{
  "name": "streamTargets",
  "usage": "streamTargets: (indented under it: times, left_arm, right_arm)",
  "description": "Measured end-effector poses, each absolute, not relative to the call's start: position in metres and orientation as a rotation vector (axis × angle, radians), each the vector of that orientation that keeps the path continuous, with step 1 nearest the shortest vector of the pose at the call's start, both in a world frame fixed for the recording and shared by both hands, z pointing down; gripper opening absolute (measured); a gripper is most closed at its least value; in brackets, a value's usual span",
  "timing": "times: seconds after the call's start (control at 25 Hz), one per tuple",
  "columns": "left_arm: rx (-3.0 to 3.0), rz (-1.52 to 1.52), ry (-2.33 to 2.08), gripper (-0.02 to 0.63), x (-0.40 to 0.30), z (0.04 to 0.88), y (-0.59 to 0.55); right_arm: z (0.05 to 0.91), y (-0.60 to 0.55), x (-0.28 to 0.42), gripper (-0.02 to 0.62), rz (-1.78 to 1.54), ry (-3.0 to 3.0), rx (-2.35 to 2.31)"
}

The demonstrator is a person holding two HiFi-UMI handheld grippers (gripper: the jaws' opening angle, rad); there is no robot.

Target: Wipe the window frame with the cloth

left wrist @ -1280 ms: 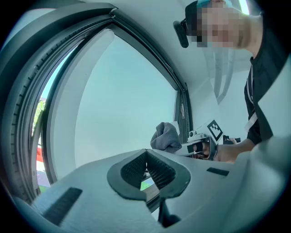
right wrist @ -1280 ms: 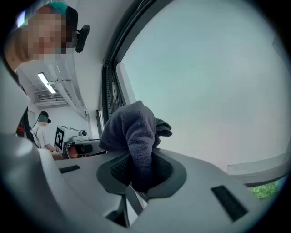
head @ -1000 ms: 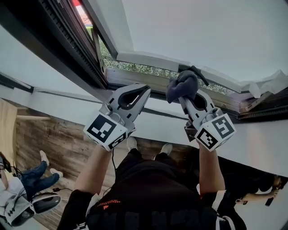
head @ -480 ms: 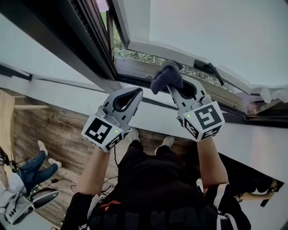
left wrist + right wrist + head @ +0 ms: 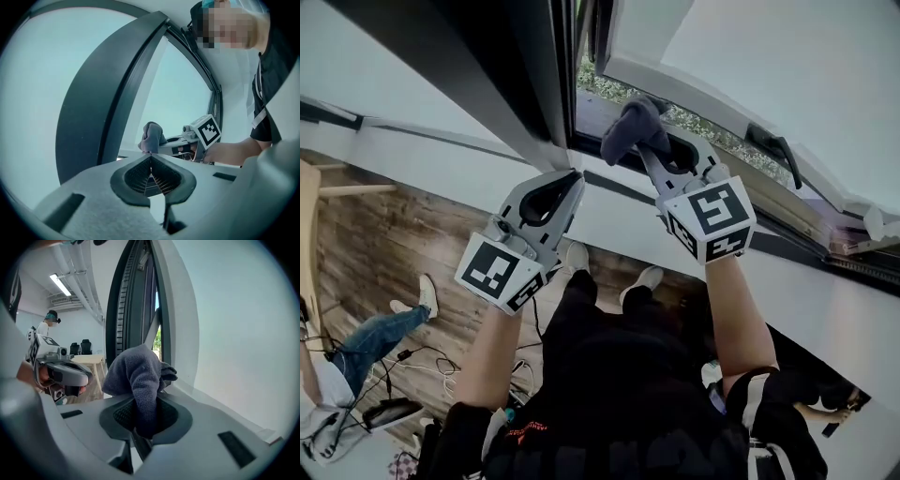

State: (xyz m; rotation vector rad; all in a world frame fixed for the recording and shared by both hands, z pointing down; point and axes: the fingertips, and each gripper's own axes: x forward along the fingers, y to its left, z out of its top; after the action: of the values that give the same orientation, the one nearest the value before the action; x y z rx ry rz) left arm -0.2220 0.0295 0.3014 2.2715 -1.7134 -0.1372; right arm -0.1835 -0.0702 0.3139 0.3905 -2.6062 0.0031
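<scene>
White wall (image 5: 412,159) runs below an open window, with wood-plank floor (image 5: 384,253) down at the left of the head view. The cloth (image 5: 633,127), a dark grey bundle, sits upper middle of that frame, right at the bottom corner of the opening where the dark window frame (image 5: 520,89) meets its lower rail; I cannot tell whether it actually touches the rail. It is pinched in the right gripper (image 5: 649,152), whose jaws are clamped on a fold of it while the rest bunches out past the tips. The left gripper (image 5: 570,180) hangs just below and to the left, near the frame's upright, its jaws pressed together with nothing between them. To the right, the white sash (image 5: 750,56) is swung open, a dark handle (image 5: 773,145) on its edge. At the lower left, another person's jeans-clad leg (image 5: 370,333) stretches over the floor among cables.
</scene>
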Motion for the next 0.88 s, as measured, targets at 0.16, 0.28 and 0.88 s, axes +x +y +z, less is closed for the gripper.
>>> streamTargets:
  times: [0.16,0.28,0.88]
  left_arm:
    - [2.257,-0.146,-1.714,0.018,-0.23,0.309,0.03]
    - [2.251,-0.15,-1.708,0.018,-0.234,0.315,0.029]
    - [2.233,-0.129,-1.694,0.018,-0.237,0.329,0.029]
  right_arm:
    - [0.333,-0.071,-0.207,0.052,-0.1,-2.52,0.356]
    - [0.349,-0.072,-0.222,0.051,-0.183,-2.449,0.325]
    - [0.39,-0.065,-0.237,0.052,-0.446,-2.206,0.195]
